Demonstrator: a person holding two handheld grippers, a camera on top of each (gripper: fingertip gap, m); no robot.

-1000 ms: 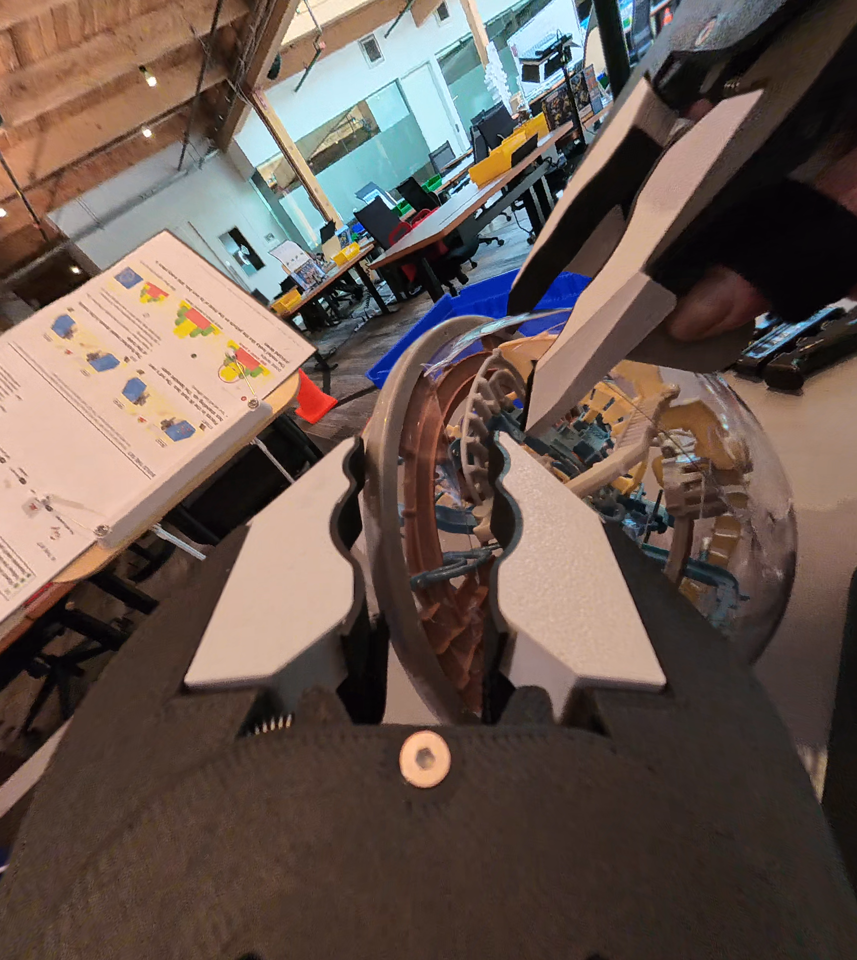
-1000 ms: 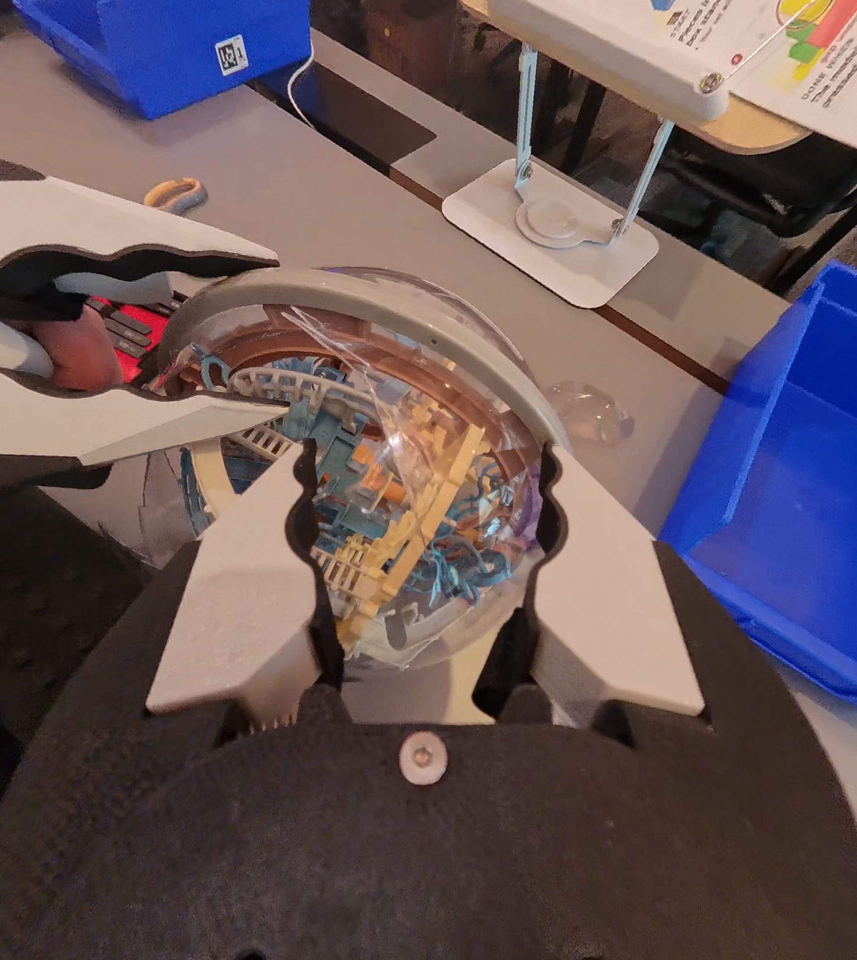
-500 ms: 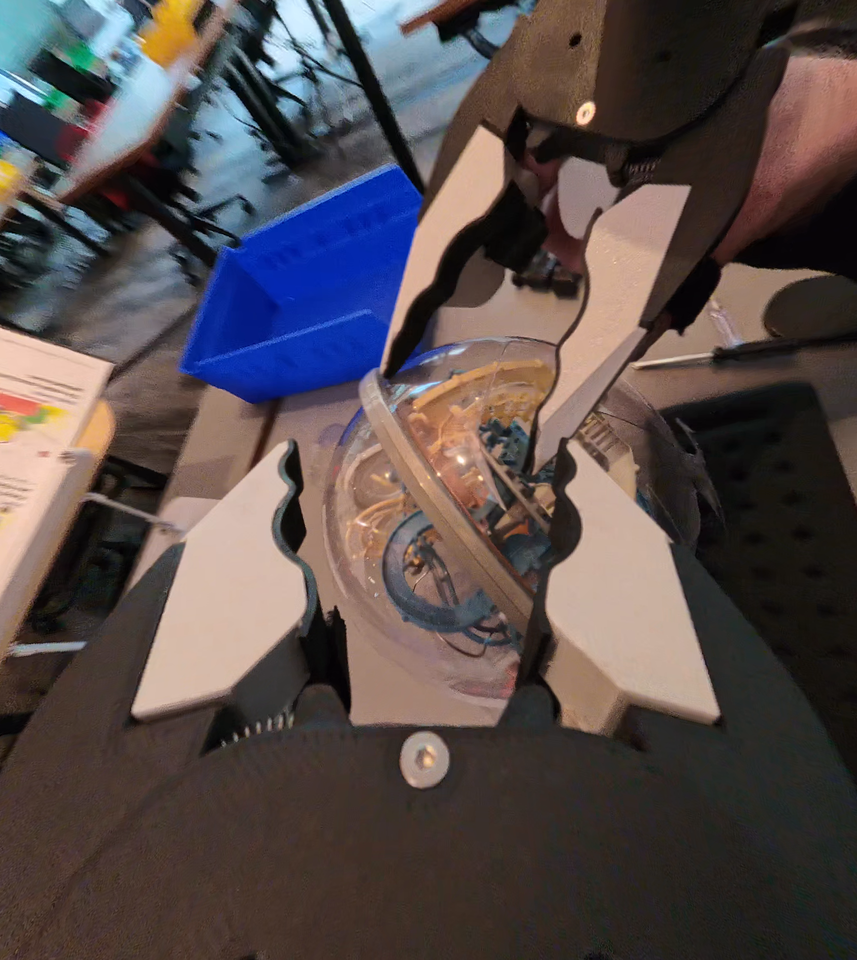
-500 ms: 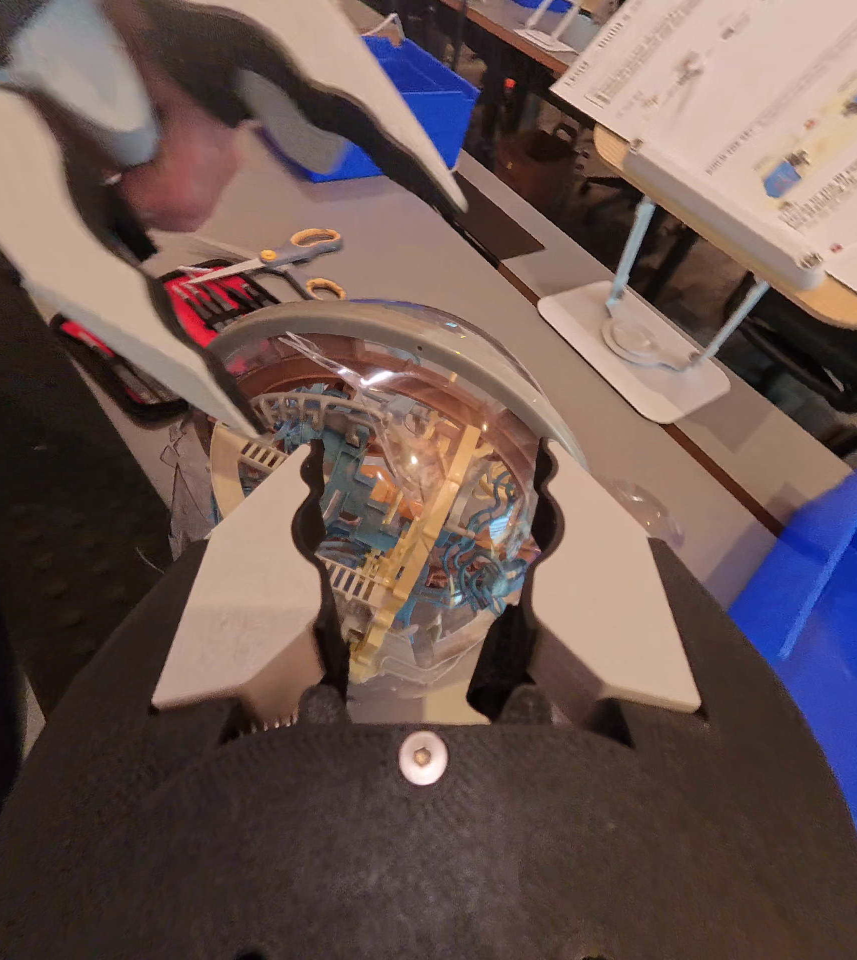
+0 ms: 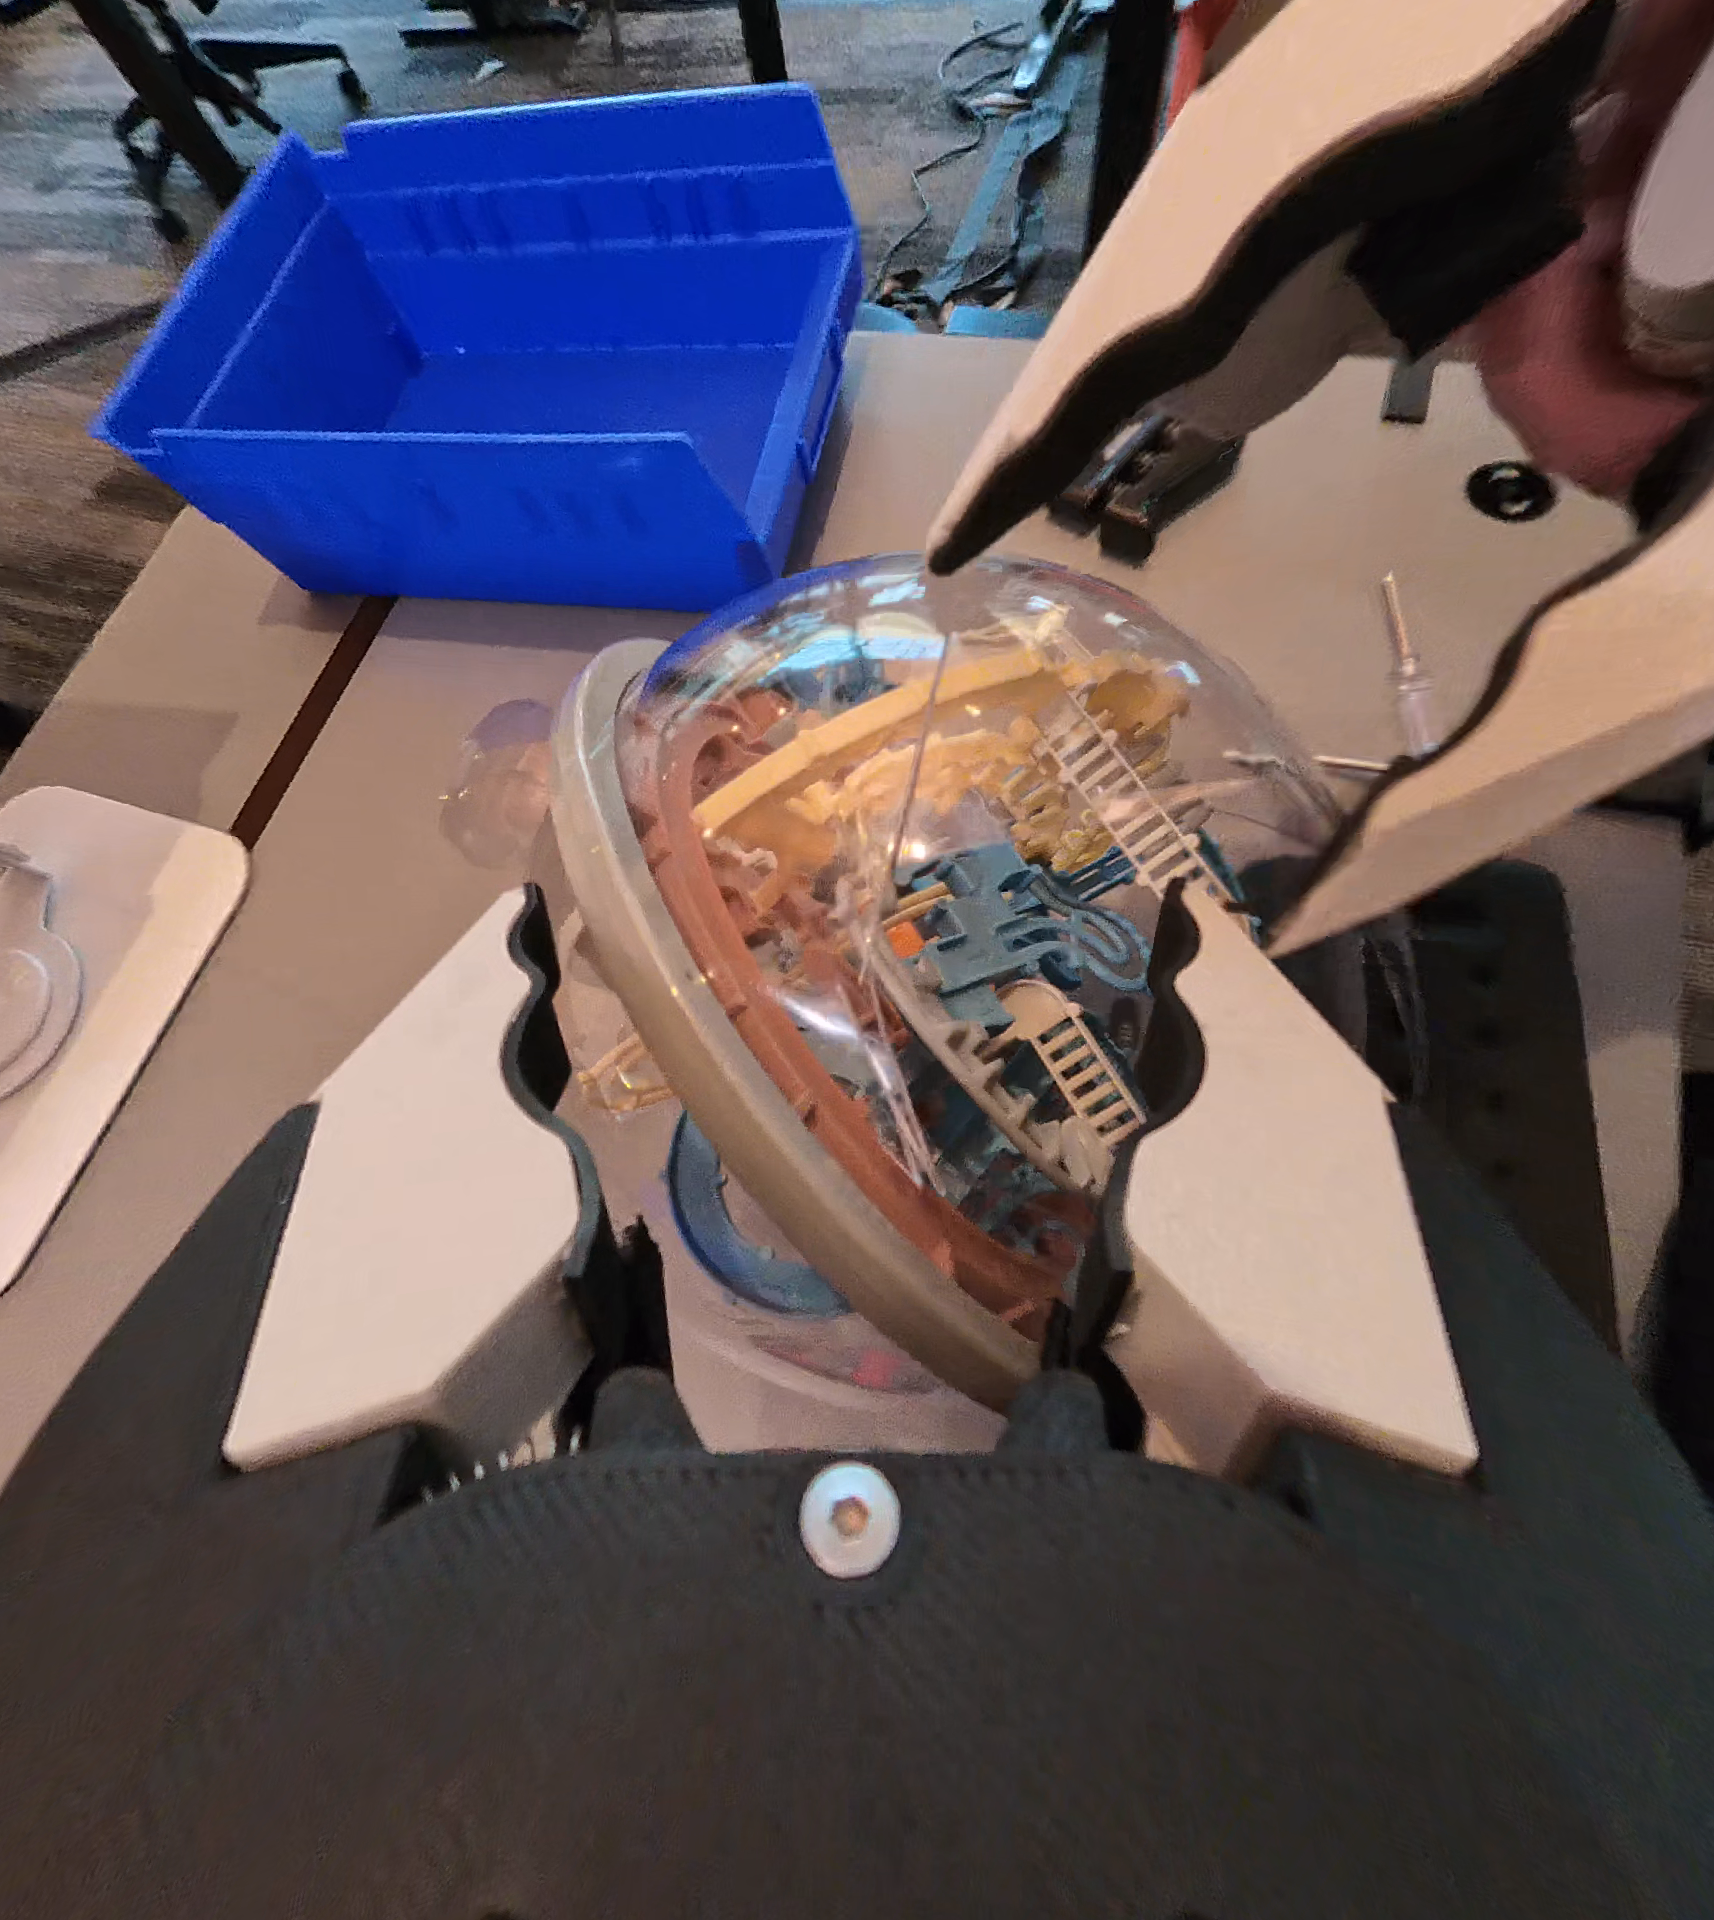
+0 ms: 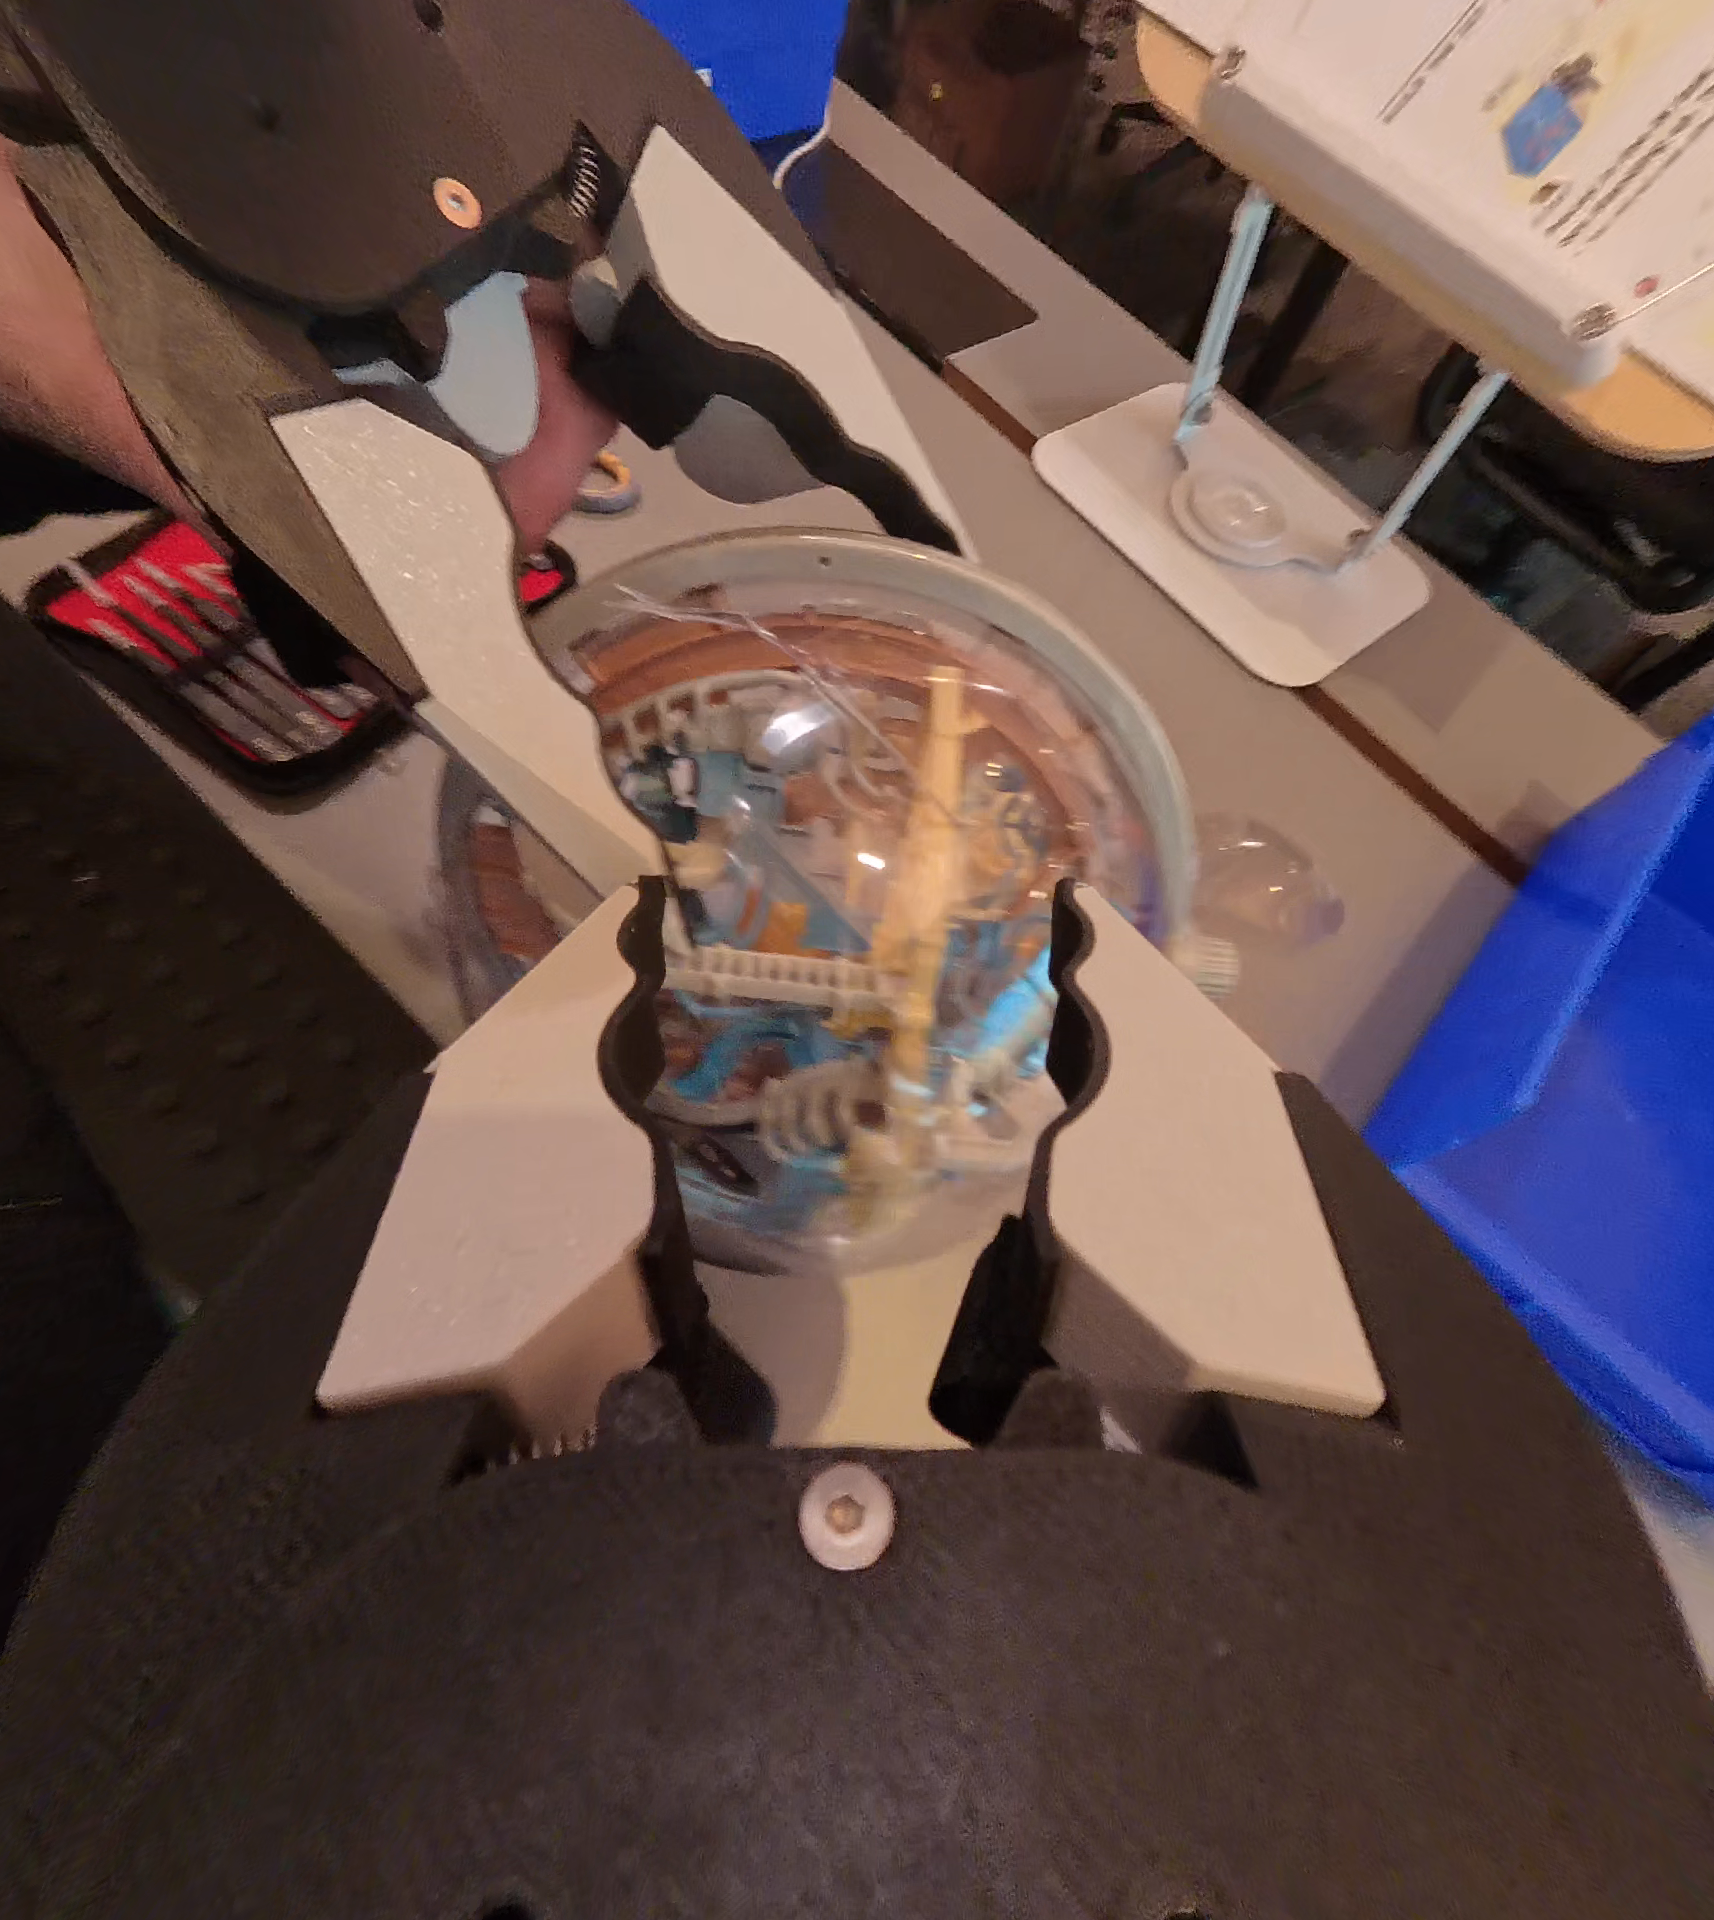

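Grey tabletop (image 5: 240, 644) under my left tongs (image 5: 848, 935), blue bin (image 5: 479, 343) beyond at its far edge; clear maze ball (image 5: 894, 862) sits between my spread fingers, grey seam ring tilted, right finger touching it, left finger apart; right tongs (image 5: 1113, 748) straddle its far top, open. Right view: ball (image 6: 894, 831) dead ahead between my parted right tongs (image 6: 858, 904), not clamped; left tongs (image 6: 791, 707) cross from upper left, equally near.

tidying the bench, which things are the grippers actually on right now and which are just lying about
In hand:
- clear maze ball, cracked shell
- left gripper, jaws spread around the ball
- right gripper, jaws spread around the ball

Lying about:
- blue bin
- red tool case
- white stand base
- scissors
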